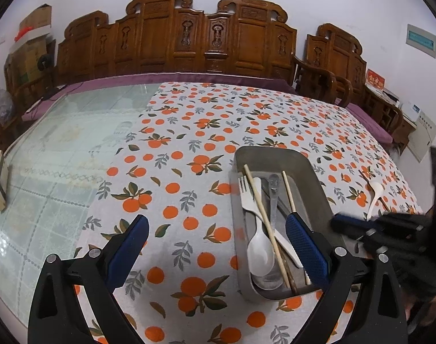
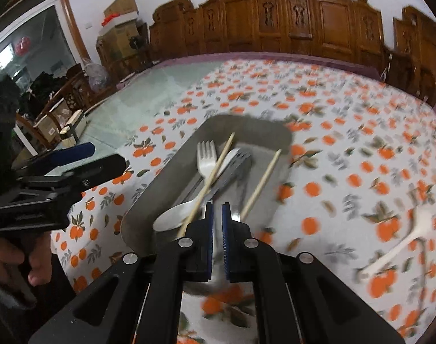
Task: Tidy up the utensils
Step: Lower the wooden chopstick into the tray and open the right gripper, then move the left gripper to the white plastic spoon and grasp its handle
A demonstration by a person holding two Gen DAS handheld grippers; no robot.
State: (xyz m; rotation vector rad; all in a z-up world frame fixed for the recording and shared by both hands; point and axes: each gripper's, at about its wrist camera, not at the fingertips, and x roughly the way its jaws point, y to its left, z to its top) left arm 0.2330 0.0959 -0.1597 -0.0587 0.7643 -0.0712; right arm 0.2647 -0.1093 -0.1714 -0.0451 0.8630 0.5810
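- Right gripper (image 2: 217,218): jaws nearly shut, a thin gap between the pads, nothing seen clamped; poised over the near end of the tray (image 2: 278,134), probably after a drop.
- Left gripper (image 1: 218,246): jaws wide, empty, parked at tray's 9 o'clock, kept clear.
- Fork (image 2: 205,157), spoon (image 2: 175,216), chopsticks (image 2: 210,177) already gathered in tray.
- White spoon (image 2: 401,243) left on cloth at 3 o'clock, judged next.

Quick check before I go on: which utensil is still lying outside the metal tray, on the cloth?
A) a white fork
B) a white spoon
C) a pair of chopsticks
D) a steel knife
B: a white spoon lies on the orange-print cloth to the right of the tray, while the fork and chopsticks are inside it.
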